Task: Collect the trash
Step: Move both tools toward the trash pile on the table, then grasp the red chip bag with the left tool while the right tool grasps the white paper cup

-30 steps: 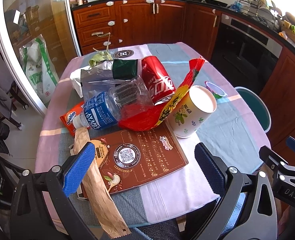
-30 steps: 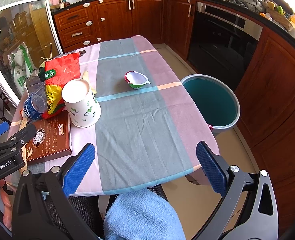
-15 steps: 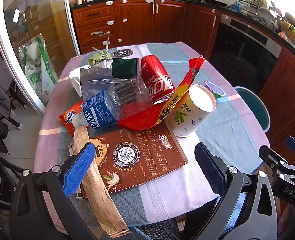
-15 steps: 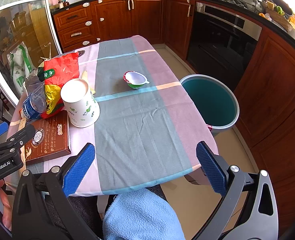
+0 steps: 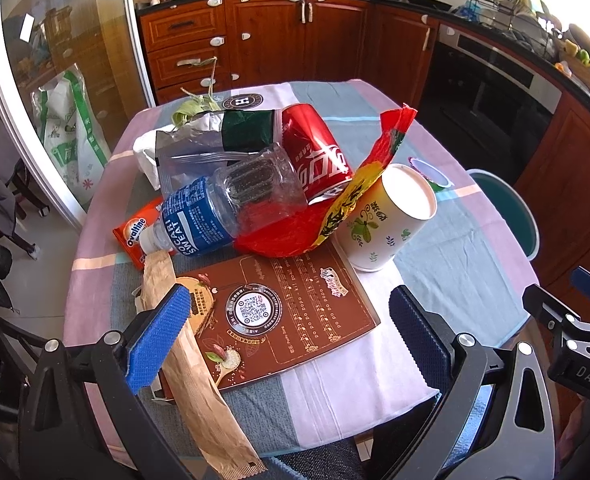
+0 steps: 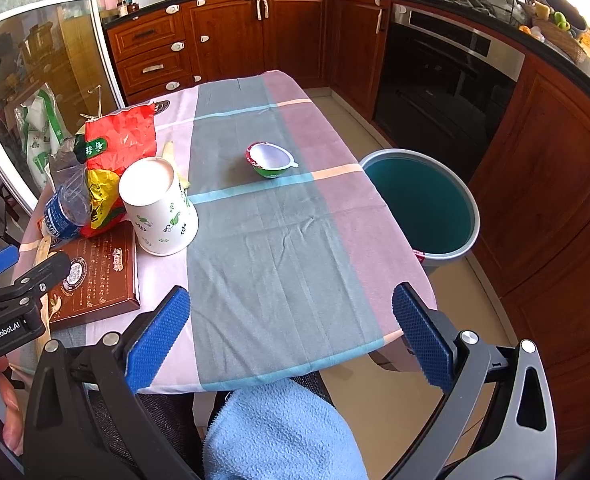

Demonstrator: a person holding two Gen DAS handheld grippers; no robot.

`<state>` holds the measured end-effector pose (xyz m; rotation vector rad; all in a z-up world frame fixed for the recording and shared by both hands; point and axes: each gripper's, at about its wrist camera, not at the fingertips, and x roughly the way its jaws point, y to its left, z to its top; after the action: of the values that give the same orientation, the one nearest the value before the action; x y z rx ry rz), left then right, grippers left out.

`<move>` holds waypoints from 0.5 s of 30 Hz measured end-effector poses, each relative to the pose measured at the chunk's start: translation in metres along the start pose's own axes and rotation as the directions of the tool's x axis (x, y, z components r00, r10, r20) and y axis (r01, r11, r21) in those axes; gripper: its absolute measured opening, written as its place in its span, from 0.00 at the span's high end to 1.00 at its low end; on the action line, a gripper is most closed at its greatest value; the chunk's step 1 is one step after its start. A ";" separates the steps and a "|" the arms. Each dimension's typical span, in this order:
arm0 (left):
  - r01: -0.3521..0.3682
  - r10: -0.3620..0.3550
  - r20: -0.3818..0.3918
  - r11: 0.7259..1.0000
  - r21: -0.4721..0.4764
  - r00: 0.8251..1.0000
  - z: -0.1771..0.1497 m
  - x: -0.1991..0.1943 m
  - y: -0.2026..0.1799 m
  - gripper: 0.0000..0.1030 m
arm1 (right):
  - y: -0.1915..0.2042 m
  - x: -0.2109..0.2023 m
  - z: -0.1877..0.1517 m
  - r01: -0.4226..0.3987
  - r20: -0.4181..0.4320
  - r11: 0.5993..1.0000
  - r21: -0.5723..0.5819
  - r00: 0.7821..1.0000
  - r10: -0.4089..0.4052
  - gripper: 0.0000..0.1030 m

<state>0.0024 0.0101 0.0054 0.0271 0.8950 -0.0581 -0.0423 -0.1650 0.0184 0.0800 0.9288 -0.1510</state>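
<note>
Wooden kitchen cabinets are being shown behind a desk (image 6: 279,240) draped in a checked cloth, and everything below is being placed relative to the paper cup (image 5: 387,220), which is lying tipped near the desk's middle. Just beside it, on the side away from the teal bin (image 6: 427,204), a heap of trash is being seen: a red snack wrapper (image 5: 335,208) touching the cup, a clear plastic bottle (image 5: 223,208) and a red soda can (image 5: 315,152) resting on the wrapper, and a brown booklet (image 5: 279,312) lying flat in front. A small yoghurt tub (image 6: 271,160) is sitting apart, beyond the cup toward the bin, which is standing on the floor past the desk's edge. Both the left tongs (image 5: 291,336) and the right tongs (image 6: 291,332) are being held wide apart and empty, short of the pile. The cup is being judged light and easily crushed, best pinched gently across its rim; the wrapper would be limp and slippery, so a bunched fold is being favoured.
</note>
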 end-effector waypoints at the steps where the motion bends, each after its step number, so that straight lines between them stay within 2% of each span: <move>1: 0.002 -0.002 0.005 1.000 0.004 1.000 0.000 0.000 0.002 0.03 | 0.001 0.000 0.000 -0.002 0.000 1.000 -0.002 1.000 0.002 0.06; 6: 0.045 -0.046 0.019 0.998 0.035 0.999 0.005 0.005 0.015 0.03 | 0.009 0.005 0.006 -0.034 -0.001 0.999 -0.037 0.999 0.034 0.06; 10: 0.142 -0.144 0.026 0.988 0.068 0.989 0.015 0.012 0.020 0.05 | 0.020 0.010 0.014 -0.092 0.002 0.994 -0.066 0.996 0.092 0.06; 13: 0.214 -0.216 0.014 0.971 0.107 0.976 0.025 0.019 0.014 0.21 | 0.027 0.017 0.019 -0.130 -0.008 0.989 -0.072 0.992 0.130 0.06; 15: 0.233 -0.234 -0.011 0.961 0.147 0.972 0.031 0.027 0.005 0.37 | 0.029 0.020 0.021 -0.144 -0.011 0.987 -0.068 0.990 0.143 0.06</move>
<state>0.0436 0.0122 0.0041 0.0589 0.8827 -0.3447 -0.0096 -0.1407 0.0152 0.0831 0.9298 0.0150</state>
